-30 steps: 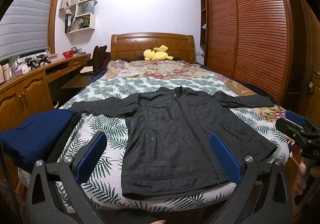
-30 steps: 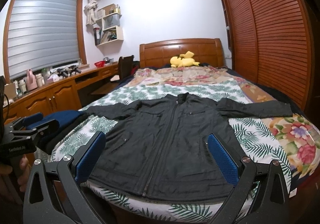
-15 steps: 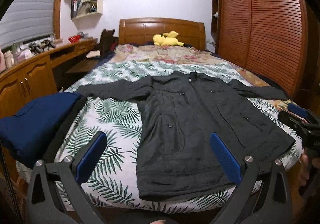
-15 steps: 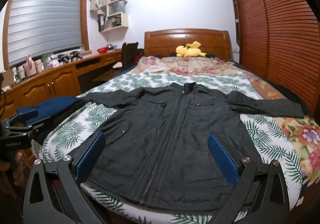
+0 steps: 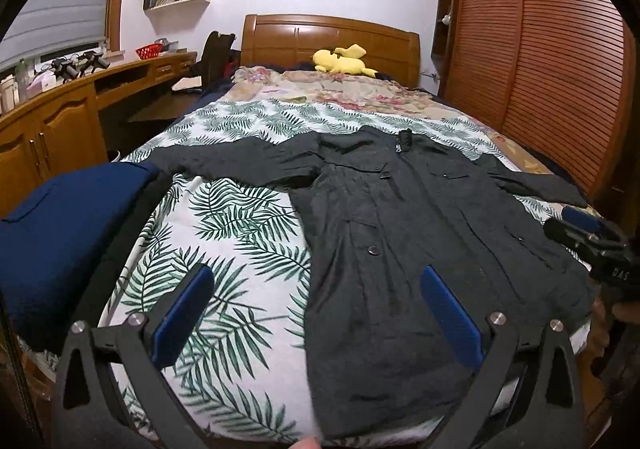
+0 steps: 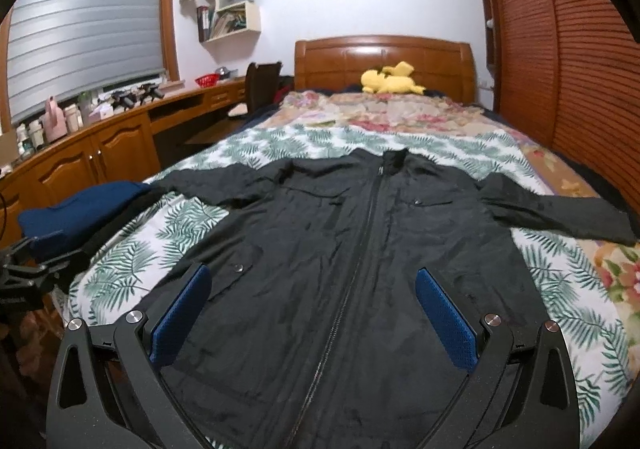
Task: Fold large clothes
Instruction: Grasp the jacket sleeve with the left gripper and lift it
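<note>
The black jacket (image 6: 360,249) lies face up and zipped on the bed (image 6: 568,289), collar toward the headboard, hem at the near edge, both sleeves spread out to the sides. Nothing on it is folded yet, so by my reading the task stands at its very start.

What has changed over the last second is the vantage, not the garment. Both claws have come closer and tipped downward: the jacket fills far more of each wrist view than it did, and the wall and ceiling have slid upward out of frame. The jacket itself lies just as it did, sleeves and hem unmoved.

The left claw (image 5: 320,321) hovers over the palm-leaf sheet and the jacket's left hem region, jaws spread wide with nothing between them. The right claw (image 6: 316,313) hangs over the lower front around the zip, likewise spread wide and empty. Neither touches the cloth.

This looks like an approach to the first grasp, probably at the hem corners or a sleeve.

Off to the left edge of the bed rests a folded navy garment (image 5: 60,233), just beside the left sleeve's cuff. A yellow plush toy (image 6: 390,79) sits by the headboard, well apart.
</note>
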Demonstrator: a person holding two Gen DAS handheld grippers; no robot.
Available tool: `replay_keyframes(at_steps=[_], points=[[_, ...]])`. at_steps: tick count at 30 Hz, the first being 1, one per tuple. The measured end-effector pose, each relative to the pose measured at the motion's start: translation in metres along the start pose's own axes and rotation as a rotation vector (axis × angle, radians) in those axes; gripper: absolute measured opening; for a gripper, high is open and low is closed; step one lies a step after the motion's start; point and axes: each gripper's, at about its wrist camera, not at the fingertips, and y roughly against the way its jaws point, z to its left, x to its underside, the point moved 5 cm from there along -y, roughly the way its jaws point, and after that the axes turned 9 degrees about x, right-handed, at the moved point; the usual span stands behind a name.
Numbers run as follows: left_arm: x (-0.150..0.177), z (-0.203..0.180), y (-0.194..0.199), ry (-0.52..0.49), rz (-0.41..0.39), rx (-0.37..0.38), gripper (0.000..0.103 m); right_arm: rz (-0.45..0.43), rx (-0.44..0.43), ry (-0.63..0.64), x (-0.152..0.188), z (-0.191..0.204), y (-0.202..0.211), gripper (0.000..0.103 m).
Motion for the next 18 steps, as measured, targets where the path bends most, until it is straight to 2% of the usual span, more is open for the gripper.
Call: replay_keyframes(at_steps=[3, 12, 18], points=[[-0.005, 0.012, -0.012, 0.006, 0.005, 0.001, 0.103, 0.038, -0.052, 0.010, 0.004, 0.006, -0.023, 0.103], [-0.028, 0.054, -0.062, 0.028, 0.028, 0.000, 0.103, 0.122, -0.058, 0.076, 0.020, 0.019, -0.101, 0.103], [-0.058, 0.095, -0.091, 0.064, -0.021, -0.017, 0.095, 0.139, -0.093, 0.091, 0.025, 0.029, -0.131, 0.103]])
